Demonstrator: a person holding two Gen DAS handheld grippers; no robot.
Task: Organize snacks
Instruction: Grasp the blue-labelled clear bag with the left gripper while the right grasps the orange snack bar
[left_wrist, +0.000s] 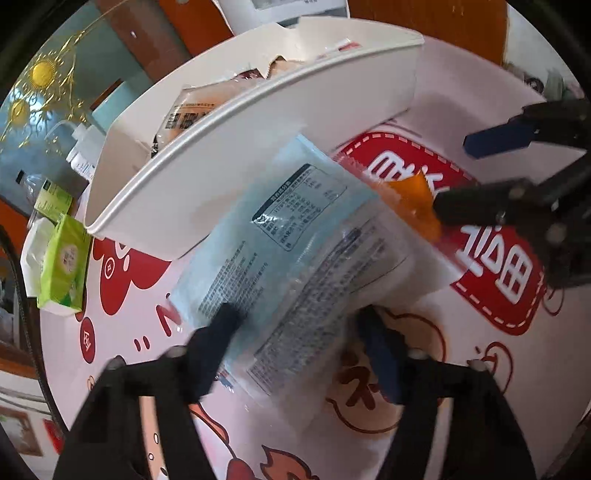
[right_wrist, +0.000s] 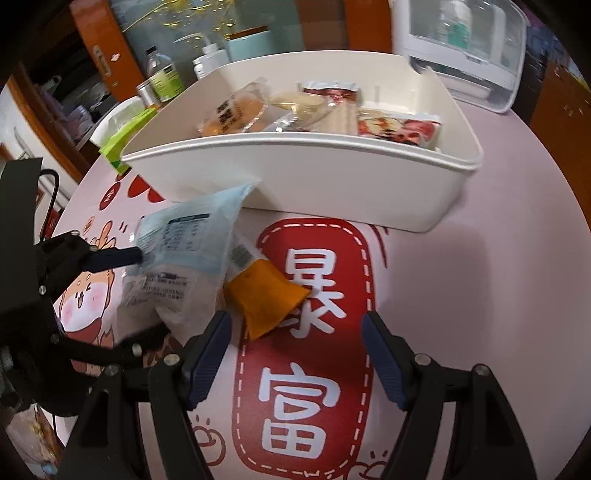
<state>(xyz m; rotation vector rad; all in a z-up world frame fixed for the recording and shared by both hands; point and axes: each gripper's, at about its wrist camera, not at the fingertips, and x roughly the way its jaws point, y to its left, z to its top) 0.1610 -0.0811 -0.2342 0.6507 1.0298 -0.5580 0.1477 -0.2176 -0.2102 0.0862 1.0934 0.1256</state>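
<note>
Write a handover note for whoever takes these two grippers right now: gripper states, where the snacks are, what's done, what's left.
Left gripper: jaws astride the pale blue snack packet; grip not confirmed, pads look close on its sides.
Right gripper: open, empty, hovering just short of the orange packet.
Both packets lie on the printed table mat in front of the white bin, the blue one overlapping the orange.
Done: several wrapped snacks already in the bin.
Left: lift the blue packet into the bin, then the orange one.
</note>
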